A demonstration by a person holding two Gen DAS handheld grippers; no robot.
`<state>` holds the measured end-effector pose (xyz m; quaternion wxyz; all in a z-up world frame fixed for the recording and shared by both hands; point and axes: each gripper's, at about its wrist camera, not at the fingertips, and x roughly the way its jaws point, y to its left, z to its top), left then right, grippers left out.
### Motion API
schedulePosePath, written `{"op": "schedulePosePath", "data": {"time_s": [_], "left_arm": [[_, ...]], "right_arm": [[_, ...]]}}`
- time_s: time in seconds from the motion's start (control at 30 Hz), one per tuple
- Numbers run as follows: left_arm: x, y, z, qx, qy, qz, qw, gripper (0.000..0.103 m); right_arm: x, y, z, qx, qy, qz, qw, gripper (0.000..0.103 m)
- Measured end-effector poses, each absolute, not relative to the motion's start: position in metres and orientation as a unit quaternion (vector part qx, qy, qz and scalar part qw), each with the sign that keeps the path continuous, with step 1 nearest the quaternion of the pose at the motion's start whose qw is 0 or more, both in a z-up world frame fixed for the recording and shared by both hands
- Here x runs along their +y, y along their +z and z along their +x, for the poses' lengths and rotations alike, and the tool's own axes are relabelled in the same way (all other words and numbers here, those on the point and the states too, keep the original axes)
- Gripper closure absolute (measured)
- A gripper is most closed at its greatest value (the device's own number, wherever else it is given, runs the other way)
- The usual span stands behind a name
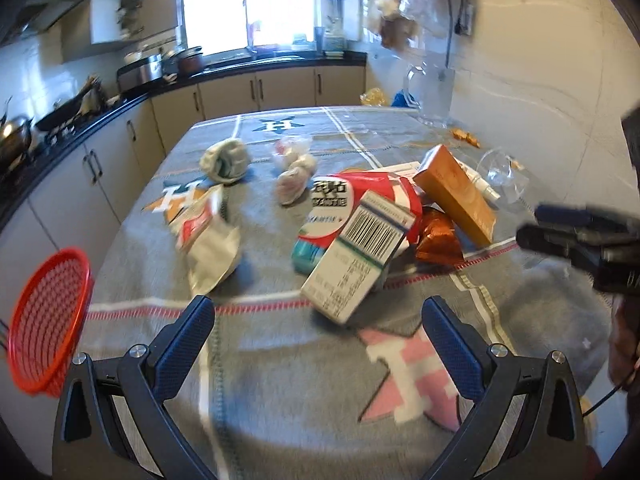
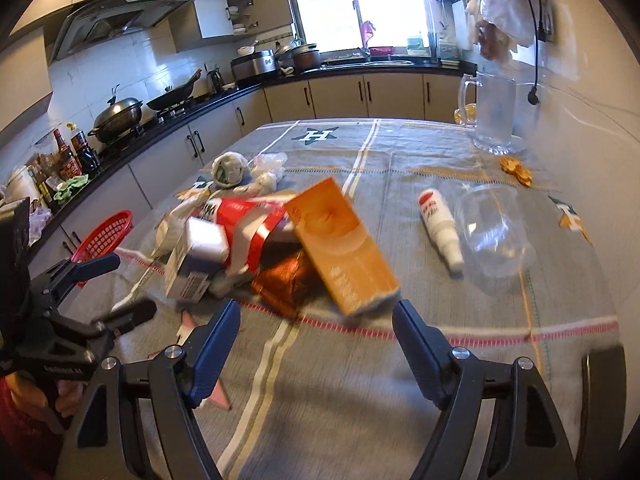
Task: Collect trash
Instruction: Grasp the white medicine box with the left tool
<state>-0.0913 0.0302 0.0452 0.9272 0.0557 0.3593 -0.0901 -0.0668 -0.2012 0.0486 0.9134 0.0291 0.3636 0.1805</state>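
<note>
A heap of trash lies on the grey table cloth point(image 1: 280, 380): a white barcode box point(image 1: 356, 256), a red and white carton point(image 1: 360, 196), an orange box point(image 1: 456, 196) and an orange foil wrapper point(image 1: 438, 238). My left gripper point(image 1: 318, 312) stands open just short of the barcode box, nothing between its fingers. In the right wrist view the orange box point(image 2: 344, 248) leans on the heap, with the foil wrapper point(image 2: 282, 280) under it. My right gripper point(image 2: 316, 316) is open right in front of that box's near end, apart from it.
A red mesh basket point(image 1: 44, 320) sits at the table's left edge. Crumpled paper balls point(image 1: 226, 158), a crushed white bag point(image 1: 208, 236), a small white bottle point(image 2: 440, 224), a clear plastic cup point(image 2: 494, 232) and a glass pitcher point(image 2: 492, 112) are spread over the table. Kitchen counters run behind.
</note>
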Motion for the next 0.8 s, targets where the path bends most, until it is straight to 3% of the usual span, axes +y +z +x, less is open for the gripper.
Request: {"op": "schedulePosePath", "data": {"time_s": [0.17,0.37,0.43,0.57,0.63,0.67,0.8], "left_arm": [[0.019,0.044,-0.070,0.364,-0.098,0.075,0.923,0.007],[0.010,0.039,-0.053,0.373,-0.101,0.094,0.918,0.021],[0.009,0.036,-0.047,0.381,-0.105,0.092,0.914,0.029],[0.008,0.028,-0.043,0.393,-0.104,0.091,0.909,0.057],[0.010,0.025,-0.041,0.400,-0.107,0.077,0.907,0.064],[0.012,0.025,-0.041,0.400,-0.108,0.072,0.907,0.069],[0.016,0.026,-0.043,0.398,-0.106,0.054,0.910,0.069]], "right_arm": [[-0.197,0.050,-0.036,0.371,0.186,-0.004,0.910,0.020],[-0.194,0.037,-0.006,0.391,0.189,-0.023,0.901,0.020],[-0.193,0.033,0.000,0.395,0.188,-0.026,0.899,0.020],[-0.191,0.024,0.006,0.406,0.187,-0.031,0.894,0.021],[-0.190,0.021,0.007,0.409,0.186,-0.031,0.893,0.043],[-0.191,0.020,0.007,0.412,0.187,-0.031,0.891,0.046],[-0.196,0.022,-0.001,0.406,0.185,-0.013,0.895,0.051]]}}
